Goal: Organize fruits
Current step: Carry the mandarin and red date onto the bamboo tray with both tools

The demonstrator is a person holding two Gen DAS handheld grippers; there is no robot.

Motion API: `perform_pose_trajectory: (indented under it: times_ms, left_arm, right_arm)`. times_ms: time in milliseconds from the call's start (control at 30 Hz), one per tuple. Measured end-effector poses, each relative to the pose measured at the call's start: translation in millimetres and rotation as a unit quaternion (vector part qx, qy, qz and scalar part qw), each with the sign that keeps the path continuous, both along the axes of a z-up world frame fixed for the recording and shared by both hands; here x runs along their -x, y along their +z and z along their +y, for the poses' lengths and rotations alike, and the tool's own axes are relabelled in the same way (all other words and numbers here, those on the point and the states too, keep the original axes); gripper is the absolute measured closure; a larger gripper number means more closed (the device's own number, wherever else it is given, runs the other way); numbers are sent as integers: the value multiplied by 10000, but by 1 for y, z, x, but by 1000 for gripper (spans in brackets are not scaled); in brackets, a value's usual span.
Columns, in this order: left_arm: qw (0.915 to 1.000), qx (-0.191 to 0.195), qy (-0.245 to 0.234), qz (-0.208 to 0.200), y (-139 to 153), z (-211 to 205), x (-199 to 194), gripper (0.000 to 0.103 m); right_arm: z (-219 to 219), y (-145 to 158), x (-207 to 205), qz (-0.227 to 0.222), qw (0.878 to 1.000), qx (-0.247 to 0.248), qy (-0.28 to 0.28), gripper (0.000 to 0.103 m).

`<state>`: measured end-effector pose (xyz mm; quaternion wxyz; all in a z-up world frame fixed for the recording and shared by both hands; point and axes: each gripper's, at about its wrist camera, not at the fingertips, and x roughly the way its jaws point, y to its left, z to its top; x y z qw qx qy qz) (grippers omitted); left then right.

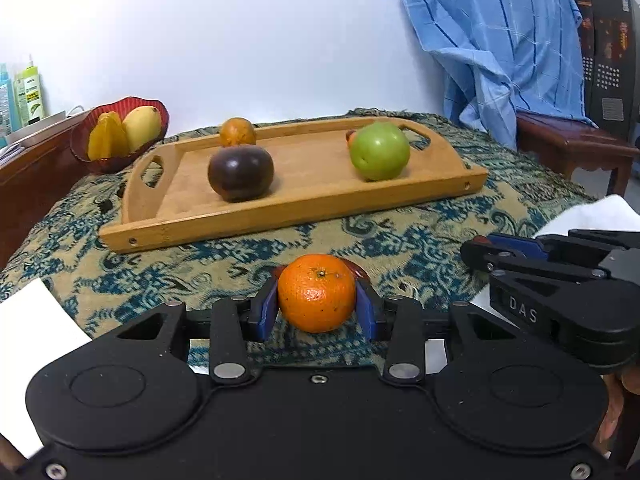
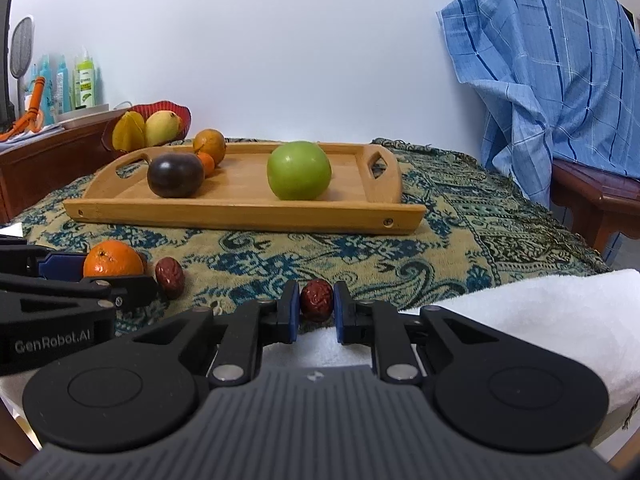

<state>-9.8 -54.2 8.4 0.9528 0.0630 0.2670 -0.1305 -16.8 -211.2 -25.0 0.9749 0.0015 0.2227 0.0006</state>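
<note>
My left gripper (image 1: pixel 317 304) is shut on an orange mandarin (image 1: pixel 316 292), low over the patterned cloth; it also shows in the right wrist view (image 2: pixel 113 259). My right gripper (image 2: pixel 316 307) is shut on a red jujube (image 2: pixel 316 300). A second red jujube (image 2: pixel 169 277) lies on the cloth beside the mandarin. The wooden tray (image 1: pixel 288 212) behind holds a dark purple fruit (image 1: pixel 241 174), a green apple (image 1: pixel 379 151), a brownish orange (image 1: pixel 237 132) and a small orange fruit (image 2: pixel 207 164).
A red bowl (image 1: pixel 158 110) with a starfruit (image 1: pixel 107 142) and a mango (image 1: pixel 141 128) stands at the back left on a wooden cabinet. A blue checked cloth (image 1: pixel 500 48) drapes over a chair at the right. A white towel (image 2: pixel 540 320) lies at the near right.
</note>
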Motion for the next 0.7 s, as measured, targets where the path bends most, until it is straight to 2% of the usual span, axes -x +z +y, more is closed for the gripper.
perform_pose_trajectory:
  times_ms: [400, 700]
  left_arm:
    - [9991, 183, 365, -121, 26, 22, -27, 65]
    - [9975, 242, 603, -265, 46, 41, -58, 65]
  right_arm:
    - [1, 23, -18, -364, 9993, 59, 113, 83]
    - [-16, 46, -46, -504, 9983, -297, -48, 82]
